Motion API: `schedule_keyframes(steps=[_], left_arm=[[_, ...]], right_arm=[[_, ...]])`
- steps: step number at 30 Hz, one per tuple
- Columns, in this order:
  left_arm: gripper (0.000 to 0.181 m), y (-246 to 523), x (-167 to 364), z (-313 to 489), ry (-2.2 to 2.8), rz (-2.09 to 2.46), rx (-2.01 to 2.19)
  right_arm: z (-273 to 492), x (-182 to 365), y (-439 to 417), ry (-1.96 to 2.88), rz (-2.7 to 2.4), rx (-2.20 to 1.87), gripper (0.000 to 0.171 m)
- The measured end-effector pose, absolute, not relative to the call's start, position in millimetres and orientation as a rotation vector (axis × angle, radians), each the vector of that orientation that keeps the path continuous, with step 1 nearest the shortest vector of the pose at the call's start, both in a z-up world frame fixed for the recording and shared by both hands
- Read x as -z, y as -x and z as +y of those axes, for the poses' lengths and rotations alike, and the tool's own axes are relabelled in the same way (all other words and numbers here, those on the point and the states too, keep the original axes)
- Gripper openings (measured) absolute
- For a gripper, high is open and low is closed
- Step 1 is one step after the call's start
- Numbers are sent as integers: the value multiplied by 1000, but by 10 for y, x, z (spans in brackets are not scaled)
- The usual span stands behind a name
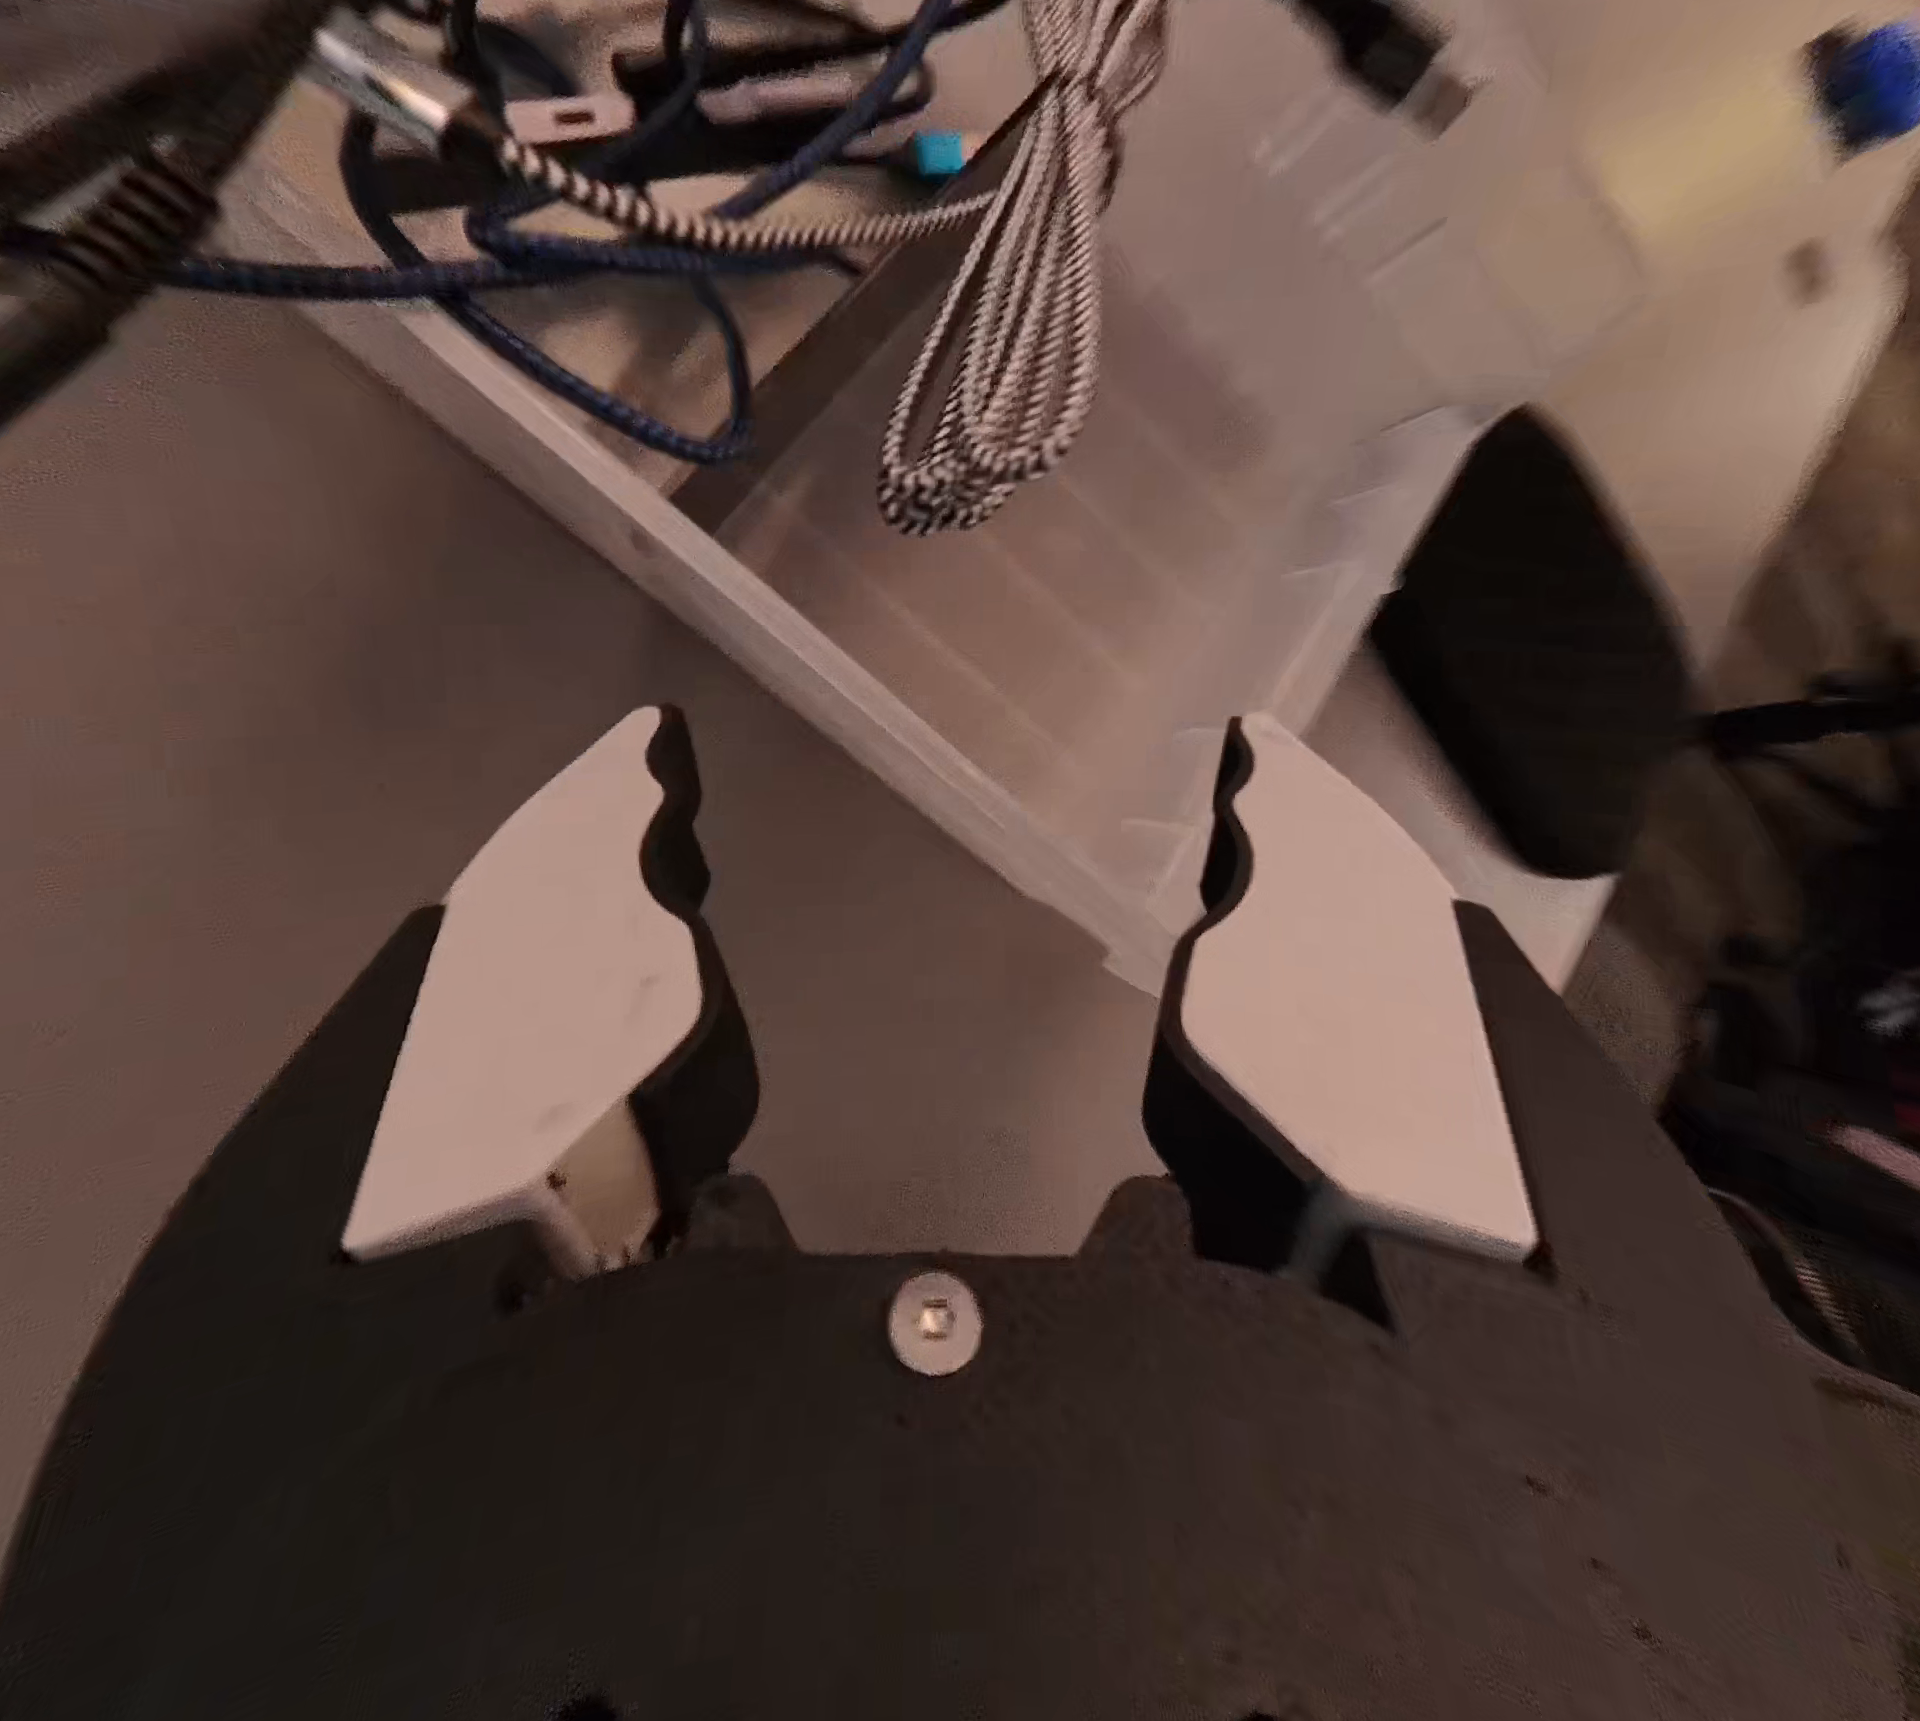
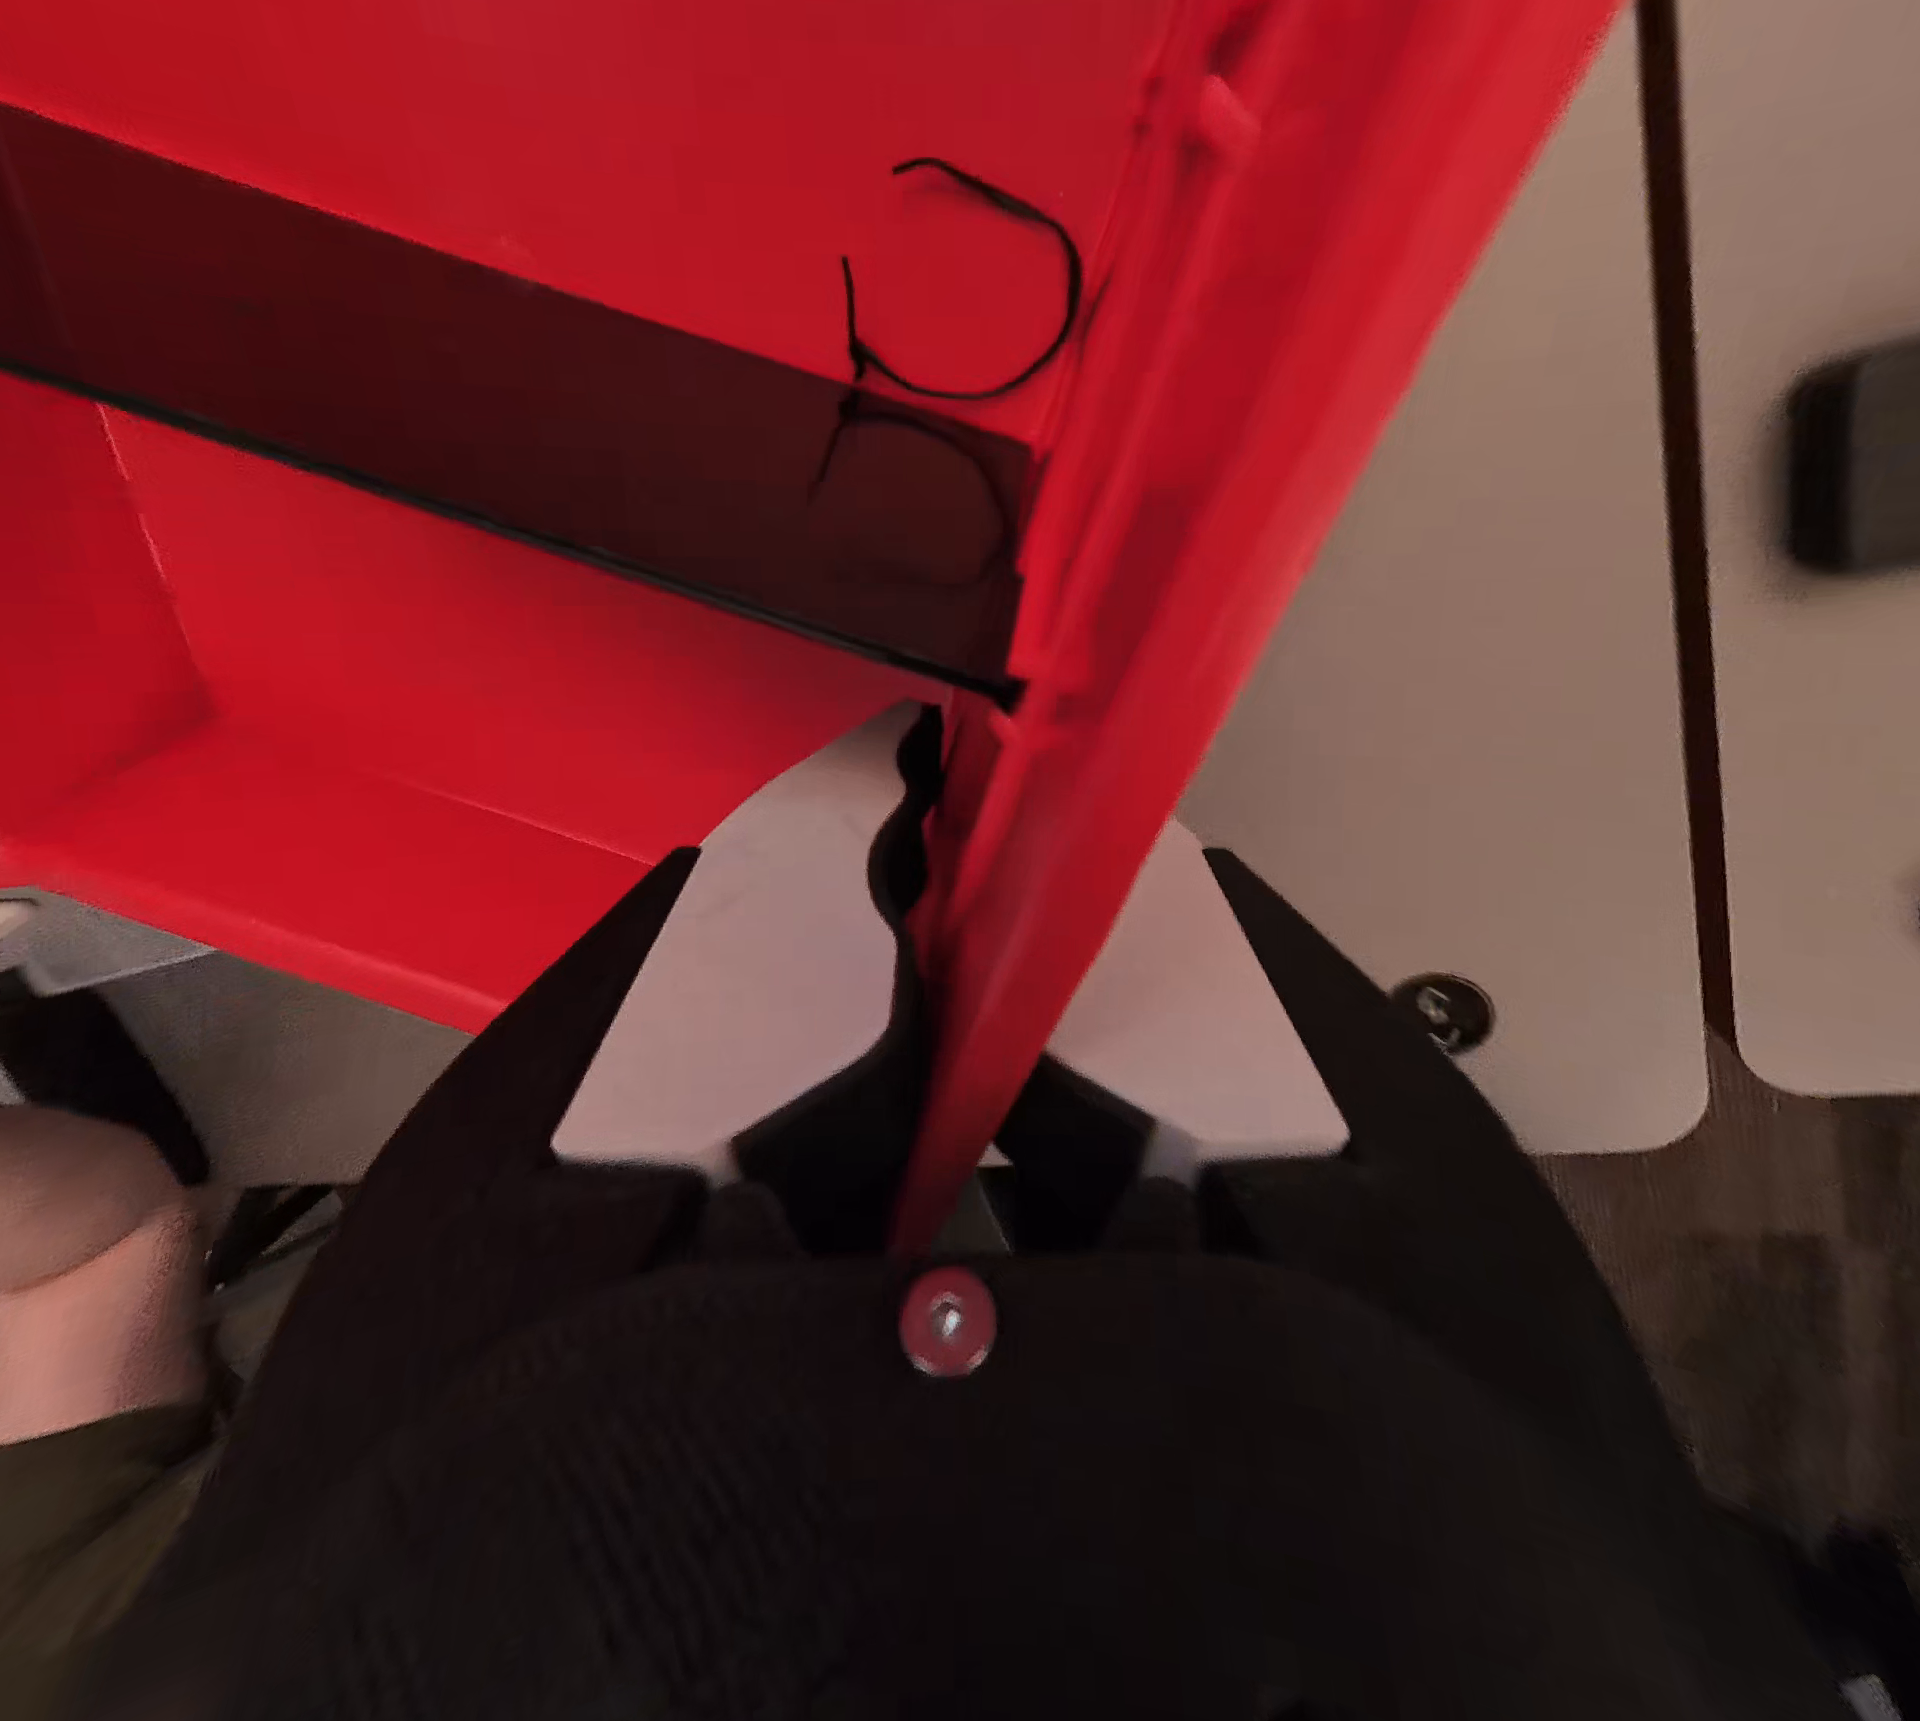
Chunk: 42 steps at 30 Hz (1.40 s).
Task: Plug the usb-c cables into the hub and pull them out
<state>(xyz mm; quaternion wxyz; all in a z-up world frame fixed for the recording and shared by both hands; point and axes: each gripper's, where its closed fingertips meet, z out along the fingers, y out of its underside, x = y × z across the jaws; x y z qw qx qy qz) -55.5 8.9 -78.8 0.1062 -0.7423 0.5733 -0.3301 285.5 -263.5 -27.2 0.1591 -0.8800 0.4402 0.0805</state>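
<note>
left gripper (image 1: 945, 736): fingers wide apart, nothing between them, hovering over bare worktop (image 1: 260, 684)
right gripper (image 2: 940, 726): fingers clamped on the wall of a red bin (image 2: 623, 61); wall edge runs down between them to the gripper base
red bin: fills most of right wrist view, seen from inside; a dark divider (image 2: 520, 383) crosses it; a thin black tie (image 2: 997, 289) loops by the wall
cables (image 1: 644, 144): tangled pile far side of left view, blue braided and black ones, on the worktop
striped cable (image 1: 1039, 237): black-white braid, coiled bundle lying across a clear plastic box (image 1: 1299, 424), well ahead of left fingers
striped plug (image 1: 384, 92): silver connector in the tangle, unplugged
hub: grey block with a slot (image 1: 571, 113) may be it, too blurred to confirm
image quality: left view motion-blurred
</note>
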Motion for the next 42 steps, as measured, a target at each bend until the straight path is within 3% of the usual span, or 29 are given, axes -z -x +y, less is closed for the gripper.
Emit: schedule_keyframes(steps=[2, 6, 9, 12, 13, 19, 30, 33, 37, 42], left_arm=[[105, 535, 944, 59, 2202, 1737, 902], [100, 621, 1054, -62, 2309, 1849, 957], [83, 732, 1020, 169, 2284, 1887, 859], [34, 896, 930, 312, 2344, 1903, 954], [26, 953, 913, 387, 2378, 1883, 983], [9, 1434, 884, 1241, 2469, 1683, 837], [31, 2992, 886, 2561, 2668, 1063, 622], [28, 3452, 876, 2734, 2719, 841, 583], [7, 3881, 846, 2721, 2735, 755, 599], [7, 4160, 838, 2680, 2764, 666, 623]], right_arm=[[-2842, 556, -2887, 2538, 1314, -235, 6], [-2981, 982, -2805, 2609, 1326, -289, 6], [-2895, 1153, -2714, 2664, 1271, -307, 6], [-2720, 1238, -2610, 2723, 1192, -312, 6], [-2656, 1252, -2574, 2747, 1162, -308, 6], [-2283, 1335, -2358, 2916, 967, -233, 6], [-1706, 1457, -2069, 3015, 805, -299, 6], [-1678, 1463, -2151, 3001, 854, -326, 6], [-1679, 1460, -2292, 2979, 925, -313, 5], [-1673, 1461, -2306, 2982, 924, -299, 4]])
